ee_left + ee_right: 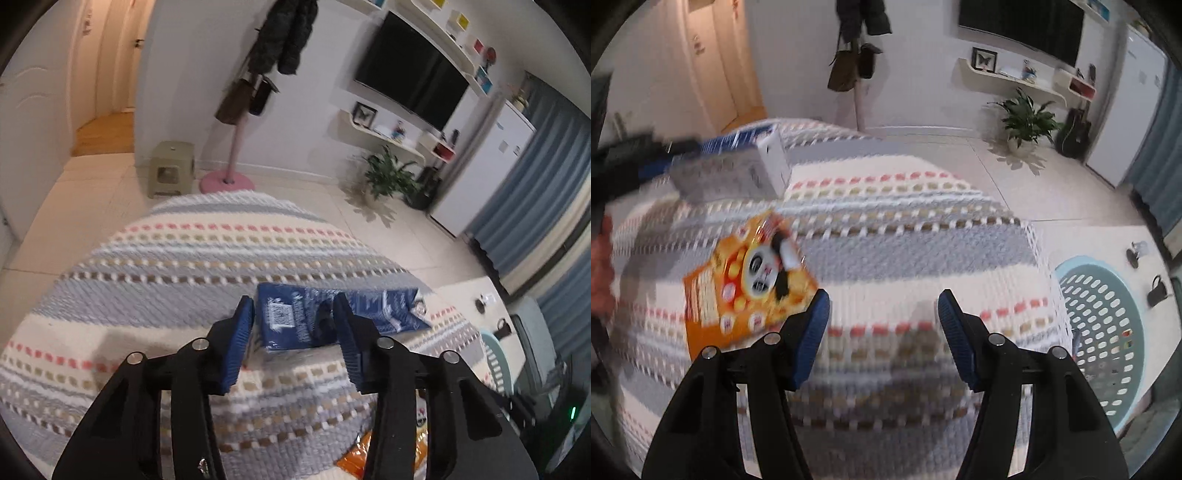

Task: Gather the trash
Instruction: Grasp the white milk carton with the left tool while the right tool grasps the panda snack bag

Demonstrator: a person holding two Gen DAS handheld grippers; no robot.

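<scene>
Striped woven cloth [184, 266] covers the table and fills most of both views. Its far edge curves away ahead of both claws, with open tiled floor [388, 236] beyond. In the right wrist view the cloth's right edge drops off just right of the right claw [882, 314]; past that edge sits a pale teal perforated basket [1108, 314] on the floor, mouth up.

Left claw [293, 314]: jaws open, blue pads either side of the near end of a blue packet [295, 317]. Cannot tell whether either pad touches it. Packet lies flat on the cloth, long axis running from between the pads away to the right; its far end is crumpled. Open cloth to the left of and ahead of this claw.

Right claw: jaws wide open, nothing between them, only bare cloth ahead. Orange snack packet [750, 284] with a panda face lies flat on the cloth, ahead and left of the left pad, long axis tilted from near-left to far-right.

Only the right wrist view shows the basket's inside and the panda print. The left wrist view shows just an orange corner [354, 458] low to the right of the claw. View is motion-blurred.
</scene>
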